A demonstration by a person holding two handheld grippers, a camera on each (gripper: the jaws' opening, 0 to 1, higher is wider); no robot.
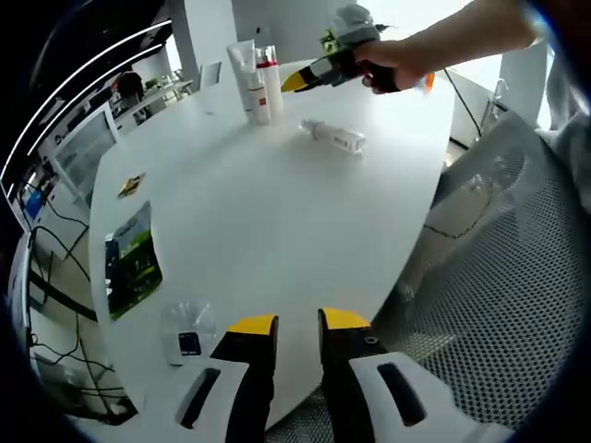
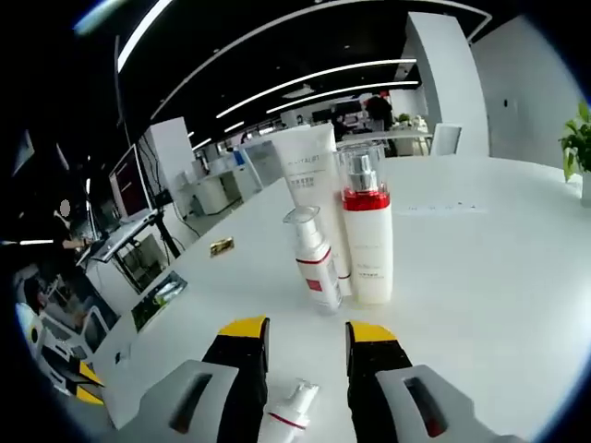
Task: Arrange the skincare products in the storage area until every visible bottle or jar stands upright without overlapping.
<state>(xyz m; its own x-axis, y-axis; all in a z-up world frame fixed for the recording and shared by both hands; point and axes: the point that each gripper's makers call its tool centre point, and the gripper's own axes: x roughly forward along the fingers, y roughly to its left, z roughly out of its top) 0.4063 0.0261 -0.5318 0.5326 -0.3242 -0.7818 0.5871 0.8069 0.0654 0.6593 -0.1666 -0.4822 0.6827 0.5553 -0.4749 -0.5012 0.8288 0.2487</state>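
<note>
Three skincare products stand upright close together at the far side of the white table (image 1: 277, 212): a tall white tube (image 1: 242, 63) (image 2: 309, 180), a clear bottle with a red band (image 1: 269, 78) (image 2: 367, 235) and a small pump bottle (image 1: 258, 100) (image 2: 312, 263). A fourth white bottle (image 1: 334, 137) (image 2: 289, 413) lies on its side on the table. My right gripper (image 2: 305, 330) (image 1: 297, 81), held by a hand, hovers open above this lying bottle without touching it. My left gripper (image 1: 297, 323) is at the near table edge, its jaws a little apart and holding nothing.
A small gold card (image 1: 131, 185) (image 2: 222, 245), a green leaflet (image 1: 132, 261) (image 2: 159, 297) and a clear plastic bag (image 1: 187, 332) lie on the left part of the table. A grey mesh chair (image 1: 517, 286) stands beside the table's near right edge.
</note>
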